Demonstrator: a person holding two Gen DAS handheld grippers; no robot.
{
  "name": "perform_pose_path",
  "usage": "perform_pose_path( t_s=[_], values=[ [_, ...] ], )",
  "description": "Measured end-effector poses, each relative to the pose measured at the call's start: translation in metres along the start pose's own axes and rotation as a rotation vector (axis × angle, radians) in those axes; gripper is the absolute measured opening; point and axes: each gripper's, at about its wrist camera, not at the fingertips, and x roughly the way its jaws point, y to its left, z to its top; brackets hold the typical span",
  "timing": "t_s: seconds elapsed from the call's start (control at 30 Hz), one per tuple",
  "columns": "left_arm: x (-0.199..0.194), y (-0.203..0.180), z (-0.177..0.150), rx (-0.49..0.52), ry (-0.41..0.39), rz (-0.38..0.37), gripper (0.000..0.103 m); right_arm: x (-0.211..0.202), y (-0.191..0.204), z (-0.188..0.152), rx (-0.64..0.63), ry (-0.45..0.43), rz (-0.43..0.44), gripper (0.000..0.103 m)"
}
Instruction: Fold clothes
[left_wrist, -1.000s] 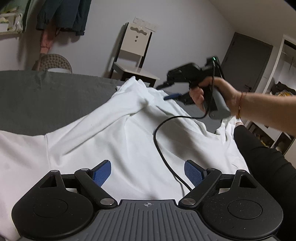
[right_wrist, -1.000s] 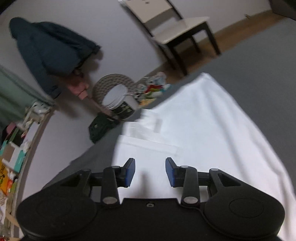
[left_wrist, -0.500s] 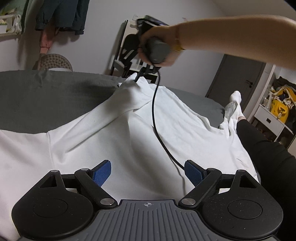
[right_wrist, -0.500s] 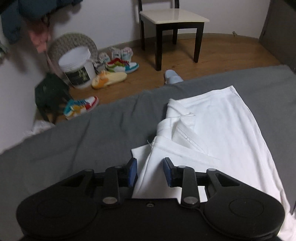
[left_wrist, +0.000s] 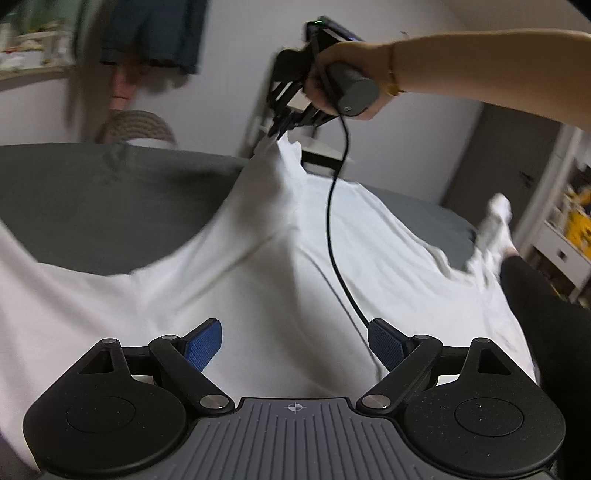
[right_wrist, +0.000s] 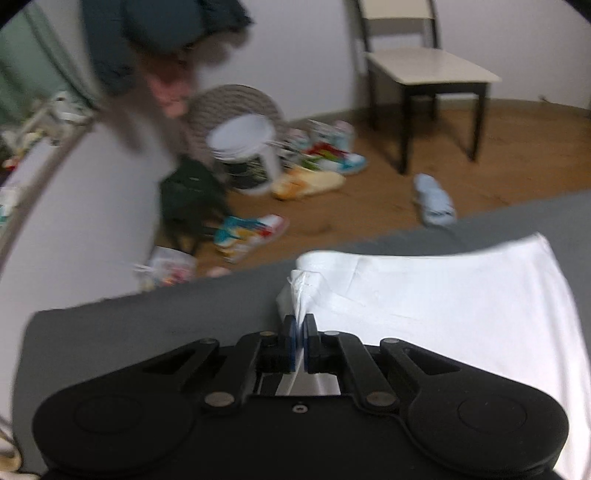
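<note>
A white shirt lies spread over a grey bed. My left gripper hovers open over the near part of the cloth, nothing between its blue pads. At the far edge, my right gripper pinches a fold of the shirt and lifts it into a peak. In the right wrist view the right gripper is shut on the white shirt near its collar edge, with fabric running between the pads.
A black cable hangs from the right gripper across the shirt. A person's dark-clad leg sits at the right. Beyond the bed are a chair, shoes, a white bucket and a wooden floor.
The right gripper swung to the far edge of the shirt, shut on its corner and now lifts it. The left gripper stayed open in place.
</note>
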Motion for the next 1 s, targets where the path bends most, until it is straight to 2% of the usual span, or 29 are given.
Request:
perform_pose_path(
  t_s=[0.07,0.13,0.27,0.4,0.5,0.57,0.6,0.67,0.73,0.83,0.97,1.0],
  values=[
    [-0.003,0.007,0.003,-0.035,-0.018,0.053,0.087,0.006,0.022,0.008,-0.033,-0.026,0.057,0.004],
    [-0.005,0.014,0.004,-0.06,-0.028,0.108,0.087,0.017,0.043,0.016,-0.07,-0.039,0.079,0.004],
    [0.0,0.026,0.006,-0.083,-0.007,0.202,0.087,0.064,0.083,0.021,-0.085,0.012,0.095,0.004],
    [0.007,0.034,0.004,-0.123,0.038,0.245,0.087,0.109,0.105,0.013,-0.016,0.076,0.124,0.004],
    [0.01,0.032,0.004,-0.091,0.044,0.251,0.087,0.132,0.109,-0.006,-0.03,0.096,0.083,0.004],
    [0.014,0.029,0.004,-0.055,0.052,0.263,0.087,0.13,0.109,-0.008,-0.043,0.08,0.125,0.02],
    [0.015,0.027,0.004,-0.038,0.056,0.269,0.087,0.127,0.109,-0.007,-0.047,0.088,0.163,0.039],
    [0.016,0.024,0.005,-0.023,0.059,0.276,0.087,0.109,0.105,-0.001,-0.045,0.069,0.258,0.041],
    [0.012,0.025,0.009,-0.025,0.052,0.292,0.087,0.083,0.103,0.003,-0.101,0.042,0.307,0.041],
    [0.002,0.03,0.018,-0.025,0.02,0.348,0.087,0.05,0.101,-0.005,-0.233,0.086,0.277,0.041],
    [-0.015,0.049,0.025,-0.051,-0.025,0.41,0.087,0.017,0.103,-0.042,-0.4,0.236,0.232,0.039],
    [-0.018,0.056,0.025,-0.079,-0.028,0.413,0.087,0.013,0.107,-0.056,-0.442,0.285,0.208,0.033]
  ],
)
